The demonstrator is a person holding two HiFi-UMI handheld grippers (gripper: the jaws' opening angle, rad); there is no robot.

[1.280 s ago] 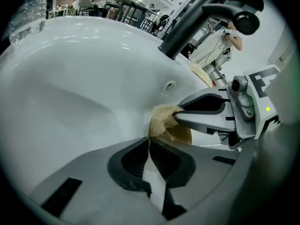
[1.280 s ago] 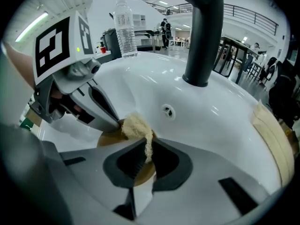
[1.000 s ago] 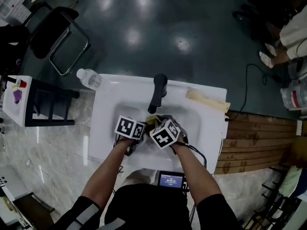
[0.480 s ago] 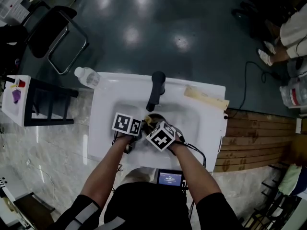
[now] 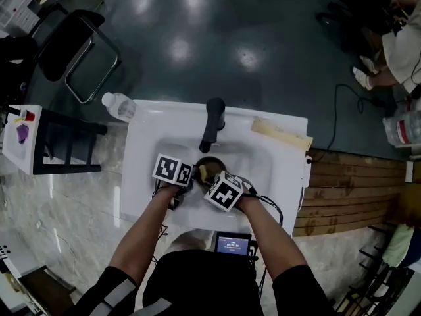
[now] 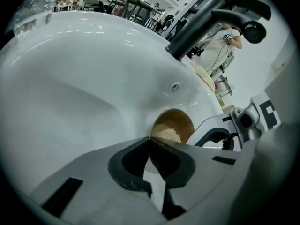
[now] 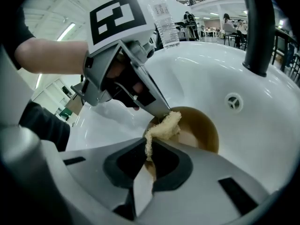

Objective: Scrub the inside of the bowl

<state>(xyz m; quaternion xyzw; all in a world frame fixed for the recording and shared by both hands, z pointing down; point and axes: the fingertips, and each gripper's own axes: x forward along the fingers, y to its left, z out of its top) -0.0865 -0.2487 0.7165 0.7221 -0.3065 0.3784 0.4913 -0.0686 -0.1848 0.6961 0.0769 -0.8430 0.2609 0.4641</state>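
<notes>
L tongs [image 6: 150,142] are pressed shut on the rim of the brown bowl [image 6: 174,122], gripping it at its left edge; no gap shows btw the tips. R tongs [image 7: 146,148] pinch a beige scrub pad [image 7: 165,125]. A thin tail of the pad runs down btw the tips, and its bulk lies across the bowl's rim & inside it, touching the tip of the L tongs.

Bowl sits in the basin of a white sink [image 7: 201,74], opening turned toward the R tongs. There's a paler patch on its inner floor; can't tell if that's wet or residue. Black faucet [image 7: 255,29] stands at the sink's far rim, w/ its spout end over the basin near the bowl. Round overflow hole [image 7: 233,100] is in the basin wall just behind the bowl.

In the head view both tongs are side by side over the basin's near half, w/ the person's forearms [image 5: 148,232] reaching in from below. Clear water bottle [image 5: 119,106] stands upright at the sink's far-left corner. Flat beige piece [image 5: 281,135] lies on the far-right ledge. Small lit screen [image 5: 233,245] sits at the sink's near edge.
</notes>
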